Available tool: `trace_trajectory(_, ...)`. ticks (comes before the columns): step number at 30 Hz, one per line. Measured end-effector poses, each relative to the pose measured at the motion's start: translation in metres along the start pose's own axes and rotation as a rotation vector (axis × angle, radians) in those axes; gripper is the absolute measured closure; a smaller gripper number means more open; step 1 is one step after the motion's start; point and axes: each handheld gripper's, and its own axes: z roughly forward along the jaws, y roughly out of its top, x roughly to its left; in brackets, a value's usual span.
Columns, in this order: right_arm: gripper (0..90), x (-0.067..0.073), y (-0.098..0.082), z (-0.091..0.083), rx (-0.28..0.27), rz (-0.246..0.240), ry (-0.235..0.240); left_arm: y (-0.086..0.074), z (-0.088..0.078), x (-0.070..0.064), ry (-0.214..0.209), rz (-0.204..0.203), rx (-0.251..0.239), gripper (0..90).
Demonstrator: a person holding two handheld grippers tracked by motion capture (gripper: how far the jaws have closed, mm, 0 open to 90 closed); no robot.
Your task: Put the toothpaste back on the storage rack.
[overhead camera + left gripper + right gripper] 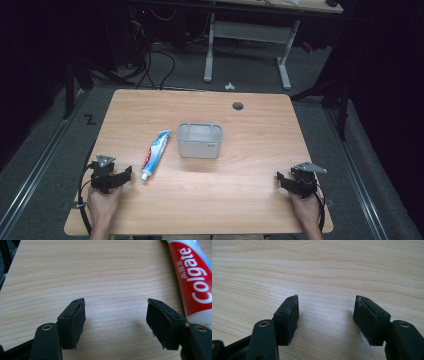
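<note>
Probably a lab: a bare wooden table (250, 200) on grey carpet, cables (150, 65) tangled beneath a dim desk (247, 30).

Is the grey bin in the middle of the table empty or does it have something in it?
Empty, as far as shows: the high view looks down into the grey bin and only its pale floor appears. The toothpaste tube lies outside, on the table.

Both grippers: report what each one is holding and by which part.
Nothing is held. The left gripper and the right gripper both stand open over bare table; the toothpaste tube lies untouched beside the left one.
</note>
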Motion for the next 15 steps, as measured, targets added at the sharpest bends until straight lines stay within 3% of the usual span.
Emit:
trace_trajectory(9,37.3,0.000,0.000,0.000,0.000,-0.002,0.000,0.006,-0.008,-0.004,-0.024,0.016,0.013,34.9)
trace_trajectory(15,37.1,0.000,0.000,0.000,0.000,-0.003,0.000,0.012,-0.017,-0.008,-0.063,0.019,0.017,36.6)
